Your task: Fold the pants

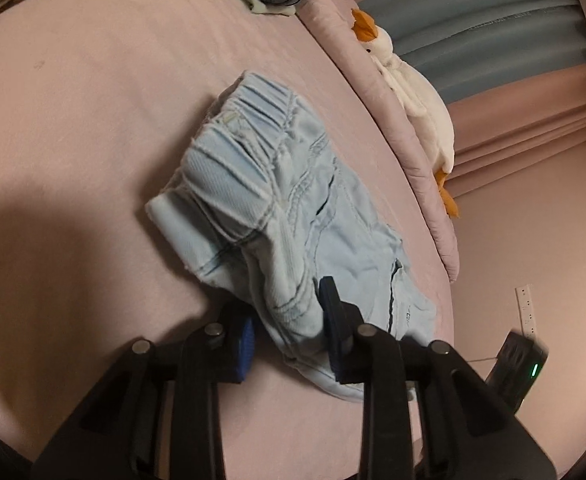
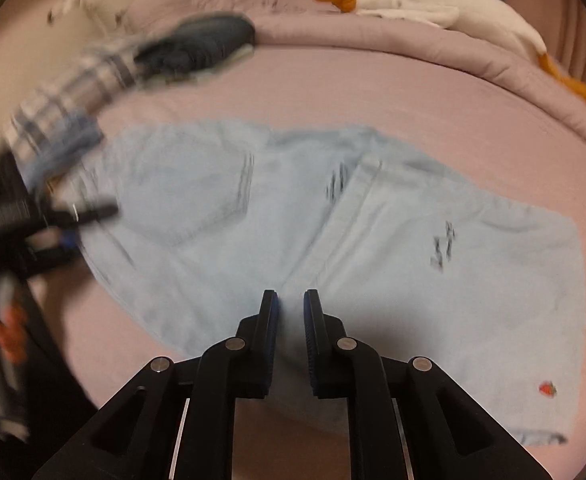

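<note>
— Where were the pants (image 2: 333, 248) when you looked?

— Spread on the pink bedsheet (image 1: 73, 120), well short of the plush goose (image 1: 409, 96) lying along the rolled quilt edge. Taking the goose as the marker, the long run of the pants lay roughly parallel to it, the gathered waistband (image 1: 249, 120) at one end and the leg openings at the other.

— And the tongs?

— The left gripper (image 1: 289, 332) was at the end farthest from the waistband, its jaws narrowed with a bunched fold of the denim between the blue pads; I'd say it was pinching that fold, though the cloth hid the contact itself. The right gripper (image 2: 291, 340) stood over the near edge, on the side away from the goose, jaws nearly together with a sliver of cloth in the gap. That view was smeared, so I couldn't tell whether it truly held anything.

— Which hand was better placed?

— The left, I'd judge. It already had fabric, and carrying that end along the length toward the waistband looked the natural fold.
</note>
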Motion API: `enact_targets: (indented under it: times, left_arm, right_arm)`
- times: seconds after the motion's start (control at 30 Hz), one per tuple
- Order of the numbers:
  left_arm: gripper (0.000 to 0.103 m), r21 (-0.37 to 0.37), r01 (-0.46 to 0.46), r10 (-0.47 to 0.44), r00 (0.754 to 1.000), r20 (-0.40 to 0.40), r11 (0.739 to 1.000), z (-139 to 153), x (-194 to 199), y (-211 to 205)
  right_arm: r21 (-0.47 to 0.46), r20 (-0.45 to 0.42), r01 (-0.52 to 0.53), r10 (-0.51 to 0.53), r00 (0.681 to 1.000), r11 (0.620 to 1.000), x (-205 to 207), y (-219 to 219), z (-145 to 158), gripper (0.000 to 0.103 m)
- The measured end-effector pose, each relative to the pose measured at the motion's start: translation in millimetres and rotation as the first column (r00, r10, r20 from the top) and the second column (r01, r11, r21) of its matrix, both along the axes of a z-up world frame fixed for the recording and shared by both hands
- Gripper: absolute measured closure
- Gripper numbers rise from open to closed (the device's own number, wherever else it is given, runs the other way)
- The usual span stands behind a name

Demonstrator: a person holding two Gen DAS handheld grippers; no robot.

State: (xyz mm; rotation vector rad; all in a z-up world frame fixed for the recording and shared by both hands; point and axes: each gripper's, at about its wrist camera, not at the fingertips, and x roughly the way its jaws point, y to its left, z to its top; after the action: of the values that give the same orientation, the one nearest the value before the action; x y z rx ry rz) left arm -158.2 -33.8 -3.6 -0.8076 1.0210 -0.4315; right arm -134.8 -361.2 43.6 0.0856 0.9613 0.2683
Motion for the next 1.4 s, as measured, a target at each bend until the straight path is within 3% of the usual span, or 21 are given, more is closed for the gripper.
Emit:
enact_targets:
  times: [0.17,0.3,0.53,0.63,0.7,0.77,0.87,1.07,1.2,1.27,1.33,1.4]
  left_arm:
    - [0.075,-0.009,0.006,-0.007,1.0,-0.022,1.0,-8.5,1.2,3.6]
    - [0.075,-0.027,0.015,-0.016,0.999,-0.034,1.0,-10.8,2.2,6.9]
    - [0.076,-0.006,0.048,-0.048,0.999,-0.001,0.999,1.1,8.4,3.2]
    - [0.076,0.014,0.059,-0.06,0.998,0.031,0.998,8.2,6.7,2.0]
    - [0.076,0.024,0.063,-0.065,0.997,0.052,0.998,14.8,6.2,-0.3]
    - [0.076,0.038,0.076,-0.079,0.993,0.084,0.996,23.9,5.6,-3.7]
    - [0.076,0.087,0.097,-0.11,0.982,0.154,0.991,43.0,4.6,-13.1]
    - [0.079,0.167,0.155,-0.194,0.948,0.252,0.974,72.9,5.2,-39.8]
    - [0.08,0.261,0.212,-0.294,0.897,0.331,0.942,94.7,-0.4,-74.0]
    - [0.08,0.299,0.23,-0.334,0.868,0.368,0.926,107.1,-2.6,-87.1]
    - [0.08,0.33,0.253,-0.377,0.835,0.401,0.91,116.5,-4.3,-102.7]
    - [0.081,0.36,0.289,-0.43,0.802,0.415,0.887,119.0,-5.6,-122.7]
  right_arm:
    - [-0.01,0.054,0.131,-0.13,0.99,0.991,51.1,-17.0,6.0,0.091]
    - [-0.048,-0.035,0.174,-0.176,0.984,0.984,96.6,-16.9,-26.1,0.091]
    - [-0.005,-0.037,0.173,-0.173,0.984,0.985,63.2,-22.3,-11.2,0.088]
    - [0.025,0.007,0.075,-0.076,0.997,0.997,35.4,-1.8,2.1,0.088]
    - [-0.032,-0.003,-0.008,0.008,1.0,0.999,26.8,20.5,-4.6,0.088]
    - [-0.099,-0.083,-0.018,0.01,0.997,0.995,30.4,35.4,-30.4,0.088]
    - [-0.109,-0.056,-0.015,0.009,0.998,0.994,25.8,40.9,-27.9,0.088]
    - [-0.01,-0.095,-0.028,0.027,0.995,1.0,-10.1,43.2,-16.9,0.088]
    - [0.037,-0.094,-0.062,0.065,0.993,0.997,-25.6,43.0,-26.5,0.088]
    - [0.17,-0.082,-0.023,0.037,0.996,0.985,-30.8,26.0,-17.9,0.088]
    - [0.28,-0.013,0.032,-0.029,0.999,0.96,-39.5,2.0,-3.5,0.086]
    - [0.437,0.013,0.136,-0.158,0.987,0.889,-41.0,-38.1,1.9,0.073]
